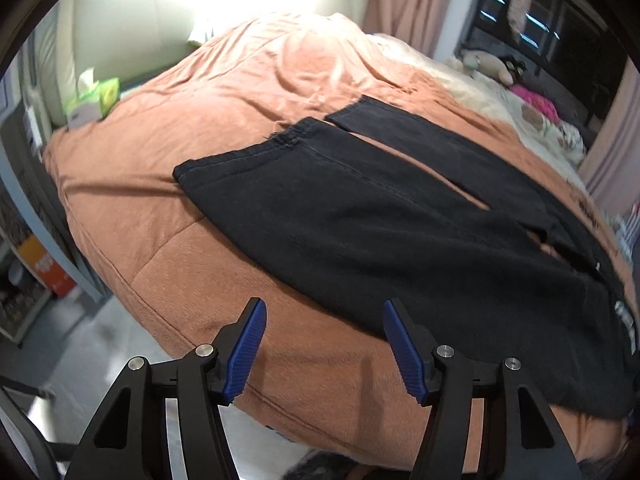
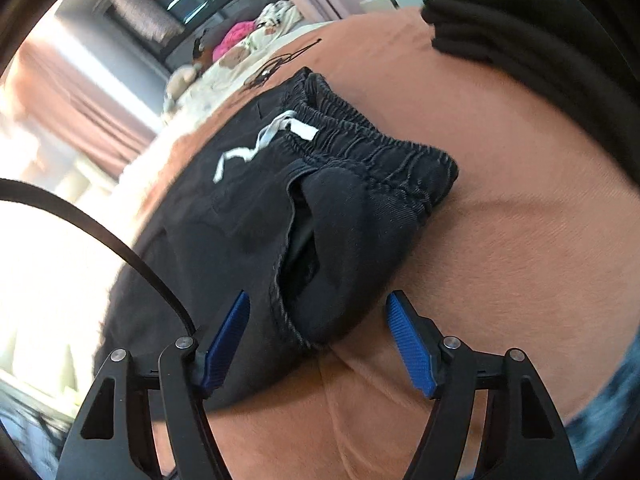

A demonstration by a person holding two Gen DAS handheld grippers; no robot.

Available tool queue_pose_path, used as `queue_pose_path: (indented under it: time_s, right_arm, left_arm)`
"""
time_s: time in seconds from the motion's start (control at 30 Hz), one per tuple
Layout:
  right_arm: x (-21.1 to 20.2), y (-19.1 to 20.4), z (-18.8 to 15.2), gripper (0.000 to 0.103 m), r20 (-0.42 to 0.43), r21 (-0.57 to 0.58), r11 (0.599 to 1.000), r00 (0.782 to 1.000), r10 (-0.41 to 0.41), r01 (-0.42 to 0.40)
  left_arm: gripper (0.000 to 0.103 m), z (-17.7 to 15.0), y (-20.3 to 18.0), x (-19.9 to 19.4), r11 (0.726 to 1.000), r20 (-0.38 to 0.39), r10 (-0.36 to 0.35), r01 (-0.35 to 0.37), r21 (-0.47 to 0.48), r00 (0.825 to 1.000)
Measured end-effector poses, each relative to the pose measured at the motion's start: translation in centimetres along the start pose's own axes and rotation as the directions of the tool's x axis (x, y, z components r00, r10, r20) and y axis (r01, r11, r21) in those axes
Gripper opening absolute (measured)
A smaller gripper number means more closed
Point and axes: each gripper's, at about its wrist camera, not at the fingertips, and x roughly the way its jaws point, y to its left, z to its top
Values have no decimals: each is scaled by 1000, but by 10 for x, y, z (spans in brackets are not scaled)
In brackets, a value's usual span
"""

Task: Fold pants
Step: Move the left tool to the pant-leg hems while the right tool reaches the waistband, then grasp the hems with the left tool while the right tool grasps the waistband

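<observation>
Blue ribbed pads (image 1: 246,354) of the left gripper (image 1: 324,312) are standing apart with nothing between them, hovering over the near border of the orange bedcover (image 1: 192,264). Beyond them the black pants (image 1: 380,216) are lying flat on the bed, the two legs reaching away toward the far side with a narrow gap of cover showing between them.

From the right wrist view, the right gripper (image 2: 318,304) is also standing open and is not pressing on anything; the side edge of the pants near the pocket opening (image 2: 298,236) is lying between and just in front of its pads. The elastic waistband (image 2: 372,148) is gathered in ridges, with a white drawstring (image 2: 256,148) lying on the front. A stack of dark folded cloth (image 2: 480,32) is resting farther away on the same cover.

I am judging the fabric as soft, rather thick and limp: it will be sagging and dragging on the cover instead of keeping its shape, and it is not fragile. Good places for gripping are seeming to be the thick waistband corner for the right gripper and the outer side seam or the hem (image 1: 240,156) for the left one, pinching both layers together.
</observation>
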Motion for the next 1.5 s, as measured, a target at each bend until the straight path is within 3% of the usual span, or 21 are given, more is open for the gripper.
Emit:
queue_pose_path:
  time_s: [0.17, 0.2, 0.3, 0.43, 0.8, 0.93, 1.07, 1.17, 1.43, 1.47, 1.5]
  right_arm:
    - [12, -24, 8, 66, 18, 66, 997, 999, 37, -38]
    - [14, -28, 11, 57, 20, 79, 996, 999, 42, -44]
    - [22, -34, 19, 15, -2, 112, 993, 1000, 25, -25]
    - [9, -38, 22, 5, -3, 123, 992, 1000, -4, 5]
    - [-30, -44, 13, 3, 96, 179, 981, 991, -89, 71]
    - [-17, -41, 15, 3, 71, 191, 978, 993, -98, 83]
    - [-3, -37, 17, 4, 17, 167, 980, 994, -108, 104]
    - [-3, -35, 18, 8, 3, 157, 983, 995, -102, 100]
    - [4, -31, 18, 30, -10, 113, 990, 997, -78, 79]
    - [7, -33, 18, 30, -14, 112, 992, 998, -64, 65]
    - [11, -34, 18, 30, -16, 110, 992, 998, -57, 59]
  left_arm:
    - [63, 7, 15, 11, 997, -19, -17, 16, -78, 1000]
    - [63, 9, 19, 14, 995, -22, -20, 18, -93, 1000]
    - [63, 11, 26, 23, 990, -36, -49, 44, -137, 998]
    - [58, 15, 34, 39, 983, -59, -68, 57, -177, 996]
    - [49, 26, 57, 52, 958, -44, -100, 85, -273, 994]
    - [43, 29, 74, 58, 936, -17, -127, 114, -332, 992]
    - [30, 34, 84, 61, 914, -6, -151, 137, -382, 989]
    - [18, 37, 87, 61, 907, -15, -177, 157, -391, 984]
    - [17, 43, 73, 56, 912, -35, -213, 186, -365, 977]
    - [15, 45, 72, 57, 913, -33, -206, 180, -367, 978]
    - [6, 46, 71, 54, 916, -31, -185, 161, -367, 982]
